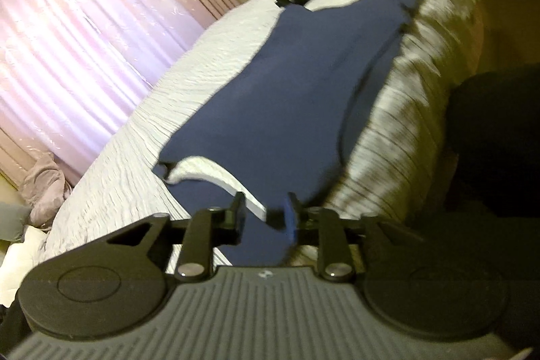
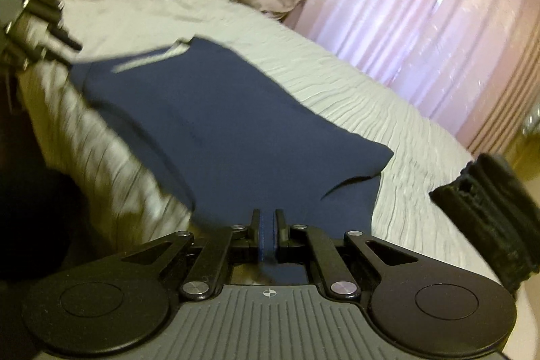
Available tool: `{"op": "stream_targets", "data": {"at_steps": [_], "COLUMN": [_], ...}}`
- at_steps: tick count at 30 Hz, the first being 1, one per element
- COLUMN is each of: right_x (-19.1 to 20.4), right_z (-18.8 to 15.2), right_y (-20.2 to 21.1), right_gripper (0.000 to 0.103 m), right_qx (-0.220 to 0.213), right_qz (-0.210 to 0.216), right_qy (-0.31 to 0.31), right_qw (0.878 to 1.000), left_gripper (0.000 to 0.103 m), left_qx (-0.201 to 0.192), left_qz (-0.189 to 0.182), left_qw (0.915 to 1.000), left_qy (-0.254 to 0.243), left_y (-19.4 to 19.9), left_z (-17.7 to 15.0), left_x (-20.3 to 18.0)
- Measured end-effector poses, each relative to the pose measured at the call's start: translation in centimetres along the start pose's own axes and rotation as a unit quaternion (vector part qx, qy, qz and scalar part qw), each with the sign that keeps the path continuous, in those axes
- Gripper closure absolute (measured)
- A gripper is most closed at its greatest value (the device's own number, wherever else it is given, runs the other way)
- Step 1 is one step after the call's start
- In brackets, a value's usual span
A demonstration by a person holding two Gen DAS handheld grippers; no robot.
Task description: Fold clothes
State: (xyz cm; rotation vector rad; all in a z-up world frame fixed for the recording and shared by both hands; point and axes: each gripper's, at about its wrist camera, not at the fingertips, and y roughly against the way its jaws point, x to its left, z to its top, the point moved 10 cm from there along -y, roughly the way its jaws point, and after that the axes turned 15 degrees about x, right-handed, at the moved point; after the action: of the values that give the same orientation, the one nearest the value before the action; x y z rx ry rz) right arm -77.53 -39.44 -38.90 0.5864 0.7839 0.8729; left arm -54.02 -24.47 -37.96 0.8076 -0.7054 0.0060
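A navy garment (image 2: pixel 236 130) lies spread along the near edge of a bed (image 1: pixel 128 137), one long side hanging a little over the side of the mattress, its white-trimmed neck end toward the left gripper (image 1: pixel 266 220) and its hem end toward the right gripper (image 2: pixel 269 236). The right gripper's fingers are closed tight on a pinch of the navy cloth at the hem corner. The left gripper's fingers stand apart with cloth and white trim between them — whether they bear on the fabric is too blurred to tell. A stack of dark folded clothes (image 2: pixel 489 214) sits further along the bed, just beyond the hem. By my reading the step in hand is work on this one garment, held at both ends: either it is being pulled flat for a fold, or a lengthwise fold is being carried across; the smear in both views suggests motion but does not settle which. Whatever follows calls for both ends kept level and taut, so the cloth lands without wrinkles and does not slide off the mattress edge.
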Motion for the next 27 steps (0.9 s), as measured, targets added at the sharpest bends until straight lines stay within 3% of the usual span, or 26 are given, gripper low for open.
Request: {"op": "stream_targets", "data": {"at_steps": [6, 11, 20, 23, 27], "right_x": [-2.2, -5.0, -13.8, -16.2, -17.6], "right_z": [1.1, 2.4, 7.9, 9.4, 10.4], "right_y": [-1.2, -2.9, -7.3, -9.3, -11.3], "right_gripper": [0.101, 0.101, 0.101, 0.101, 0.101], "right_qx": [0.008, 0.014, -0.004, -0.001, 0.006], "right_qz": [0.044, 0.056, 0.054, 0.021, 0.019], "right_qy": [-0.071, -0.103, -0.198, -0.2, -0.194], "right_qw": [0.996, 0.993, 0.979, 0.98, 0.981], "left_gripper": [0.075, 0.074, 0.074, 0.074, 0.074], "left_qx": [0.012, 0.023, 0.048, 0.059, 0.067], "left_qz": [-0.001, -0.01, -0.031, -0.04, -0.051], "left_qw": [0.9991, 0.9974, 0.9955, 0.9948, 0.9937], "left_qy": [0.04, 0.067, 0.076, 0.072, 0.074], "left_y": [-3.4, -7.3, -15.7, -18.3, -20.7], "left_z": [2.4, 4.7, 9.4, 10.1, 10.3], "left_x": [4.2, 8.0, 12.6, 13.0, 13.6]}}
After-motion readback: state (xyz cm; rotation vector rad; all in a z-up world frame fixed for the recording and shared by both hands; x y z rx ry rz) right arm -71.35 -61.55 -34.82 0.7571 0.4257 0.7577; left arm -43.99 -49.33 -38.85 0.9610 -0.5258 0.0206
